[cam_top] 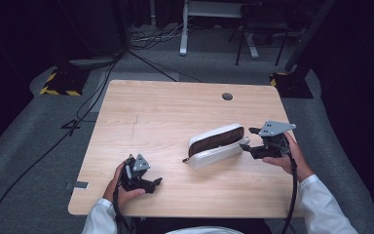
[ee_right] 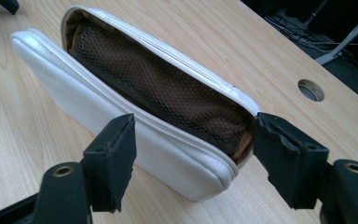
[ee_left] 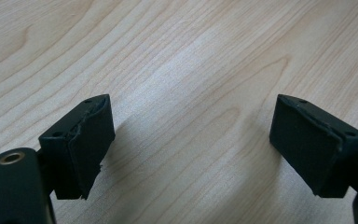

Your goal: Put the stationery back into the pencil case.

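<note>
A white zip case lies open on the wooden table, right of centre, showing a brown mesh lining. My right gripper is at the case's right end with its jaws spread; in the right gripper view the end of the case sits between the jaws of the right gripper, and neither pad presses on it. My left gripper rests low near the table's front left, far from the case. In its own view the left gripper stands open over bare wood.
A round cable hole is in the table's far right part, also seen beyond the case. Cables and stand feet lie on the grey floor behind the table. Wide bare wood stretches left of the case.
</note>
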The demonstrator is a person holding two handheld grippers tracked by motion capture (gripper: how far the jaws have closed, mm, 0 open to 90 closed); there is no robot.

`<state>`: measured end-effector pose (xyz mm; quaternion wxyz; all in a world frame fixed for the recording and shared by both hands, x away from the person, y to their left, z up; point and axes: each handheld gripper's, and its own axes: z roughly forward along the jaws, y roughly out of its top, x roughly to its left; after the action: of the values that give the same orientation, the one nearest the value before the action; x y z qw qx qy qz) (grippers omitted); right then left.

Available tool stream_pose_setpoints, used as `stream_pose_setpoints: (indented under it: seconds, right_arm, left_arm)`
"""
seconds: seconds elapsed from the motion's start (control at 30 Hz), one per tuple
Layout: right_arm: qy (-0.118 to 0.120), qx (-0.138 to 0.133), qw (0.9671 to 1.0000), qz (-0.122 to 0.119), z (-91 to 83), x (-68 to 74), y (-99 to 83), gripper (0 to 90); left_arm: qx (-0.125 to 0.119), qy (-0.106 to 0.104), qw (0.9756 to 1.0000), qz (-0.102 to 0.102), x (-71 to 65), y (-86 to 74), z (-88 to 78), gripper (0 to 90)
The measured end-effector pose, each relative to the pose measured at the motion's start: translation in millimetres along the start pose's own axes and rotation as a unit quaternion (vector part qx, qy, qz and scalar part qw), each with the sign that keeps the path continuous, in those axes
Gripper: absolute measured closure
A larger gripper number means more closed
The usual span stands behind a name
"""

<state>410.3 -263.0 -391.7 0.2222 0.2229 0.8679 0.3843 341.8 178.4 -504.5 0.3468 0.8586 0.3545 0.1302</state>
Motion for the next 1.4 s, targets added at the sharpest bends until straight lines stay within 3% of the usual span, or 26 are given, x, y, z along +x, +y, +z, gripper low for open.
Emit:
stream_pose_setpoints:
  seconds: [0.63, 1.4]
  right_arm:
    - [-0.027, 0.022, 0.9994, -0.008, -13.3, 5.4, -25.6, 30.3]
    - [-0.047, 0.057, 0.9972, 0.004, -21.9, 6.8, -71.6, 30.3]
  left_arm:
    - [0.0, 0.0, 1.0, 0.0, 0.0, 0.0, 0.0, 14.3]
    - [0.0, 0.0, 1.0, 0.0, 0.0, 0.0, 0.0, 14.3]
